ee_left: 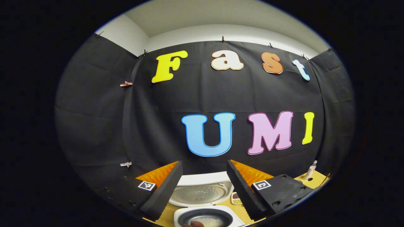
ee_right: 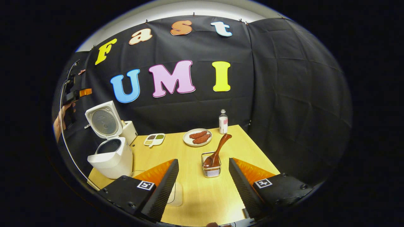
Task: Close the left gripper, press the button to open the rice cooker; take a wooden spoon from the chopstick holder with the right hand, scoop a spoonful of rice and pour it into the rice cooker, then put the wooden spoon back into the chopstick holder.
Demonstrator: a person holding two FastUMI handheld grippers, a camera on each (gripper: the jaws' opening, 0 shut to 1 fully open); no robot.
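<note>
The white rice cooker point(ee_right: 110, 157) stands at the table's left with its lid point(ee_right: 104, 121) raised. In the left gripper view its lid point(ee_left: 202, 194) and dark inner pot point(ee_left: 206, 217) lie just below my left gripper point(ee_left: 204, 164), which is open and holds nothing. The wooden spoon point(ee_right: 217, 149) leans bowl-down in the wire chopstick holder point(ee_right: 211, 170), its handle pointing up and right. My right gripper point(ee_right: 203, 160) is open, a little short of the holder, which sits between its fingers. A hand holds the left gripper point(ee_right: 74, 94) above the cooker.
A plate of sausages point(ee_right: 198, 137), a small divided dish point(ee_right: 154, 139) and a bottle point(ee_right: 223, 121) stand at the back of the wooden table point(ee_right: 195, 195). A pale flat container point(ee_right: 177, 193) lies near the front, partly behind my right gripper's left finger.
</note>
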